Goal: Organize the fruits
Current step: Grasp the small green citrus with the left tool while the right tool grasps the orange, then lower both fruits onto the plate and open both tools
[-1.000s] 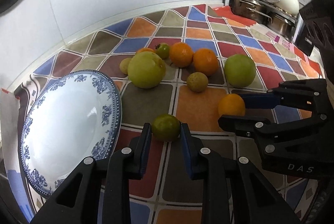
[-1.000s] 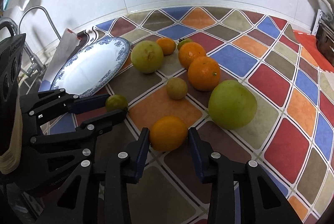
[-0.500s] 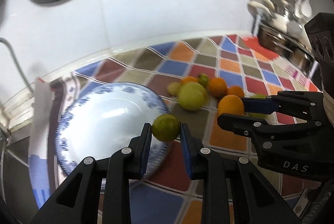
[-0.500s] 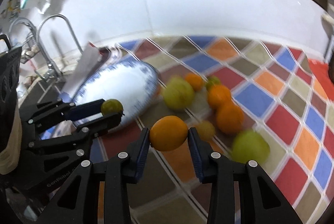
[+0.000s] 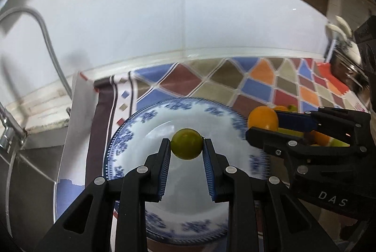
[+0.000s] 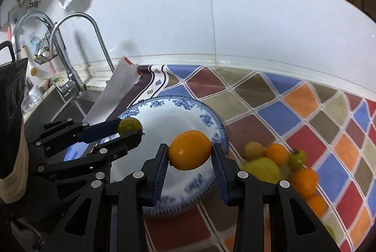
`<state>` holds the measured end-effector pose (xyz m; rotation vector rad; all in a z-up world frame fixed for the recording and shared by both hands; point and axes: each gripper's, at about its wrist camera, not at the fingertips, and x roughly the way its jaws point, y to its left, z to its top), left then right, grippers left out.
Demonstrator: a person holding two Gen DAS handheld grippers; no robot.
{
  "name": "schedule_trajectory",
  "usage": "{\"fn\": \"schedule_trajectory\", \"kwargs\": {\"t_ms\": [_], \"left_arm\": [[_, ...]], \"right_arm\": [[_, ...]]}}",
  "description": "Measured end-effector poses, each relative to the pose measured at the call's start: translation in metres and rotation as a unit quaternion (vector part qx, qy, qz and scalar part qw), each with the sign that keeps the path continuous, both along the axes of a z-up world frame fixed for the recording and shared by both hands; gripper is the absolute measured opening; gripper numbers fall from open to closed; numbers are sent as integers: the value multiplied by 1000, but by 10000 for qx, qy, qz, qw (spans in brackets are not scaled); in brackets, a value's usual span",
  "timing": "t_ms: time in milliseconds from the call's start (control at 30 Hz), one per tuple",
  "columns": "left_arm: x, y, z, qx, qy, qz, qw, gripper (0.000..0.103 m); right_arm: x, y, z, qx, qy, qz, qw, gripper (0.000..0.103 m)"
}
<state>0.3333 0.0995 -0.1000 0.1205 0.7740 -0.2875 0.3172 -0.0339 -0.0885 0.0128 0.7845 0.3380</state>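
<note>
My left gripper is shut on a small green citrus fruit and holds it above the middle of a blue-and-white plate. My right gripper is shut on an orange and holds it above the plate's right part. In the left wrist view the right gripper with the orange sits at the plate's right rim. In the right wrist view the left gripper with the green fruit is over the plate's left side. Several other fruits lie on the patterned cloth right of the plate.
A sink with a curved tap lies left of the plate, beyond the cloth's edge. A white folded paper leans at the sink edge. The white tiled wall stands behind. A rack of kitchenware is at the far right.
Both grippers have lifted their fruits off the cloth and carried them left. They now hang over the plate; the remaining fruits lie off to the right.
</note>
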Motion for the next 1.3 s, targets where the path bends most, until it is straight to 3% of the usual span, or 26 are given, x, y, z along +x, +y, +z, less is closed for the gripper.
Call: {"fn": "schedule_trajectory", "kwargs": {"t_ms": [333, 733, 933, 1200, 1300], "left_arm": [[38, 22, -28, -1, 306, 258, 9992, 28], [51, 26, -37, -12, 399, 295, 9988, 30], [31, 26, -16, 45, 84, 382, 9992, 40], [-19, 20, 24, -12, -487, 309, 9983, 66], [-39, 17, 35, 17, -650, 297, 9974, 70]], "right_arm": [[53, 23, -31, -85, 494, -88, 9987, 38], [67, 28, -42, -72, 620, -79, 9980, 40], [55, 20, -25, -113, 420, -230, 9988, 45], [6, 8, 14, -154, -74, -509, 9986, 45], [-18, 1, 28, -149, -235, -684, 9973, 54]]}}
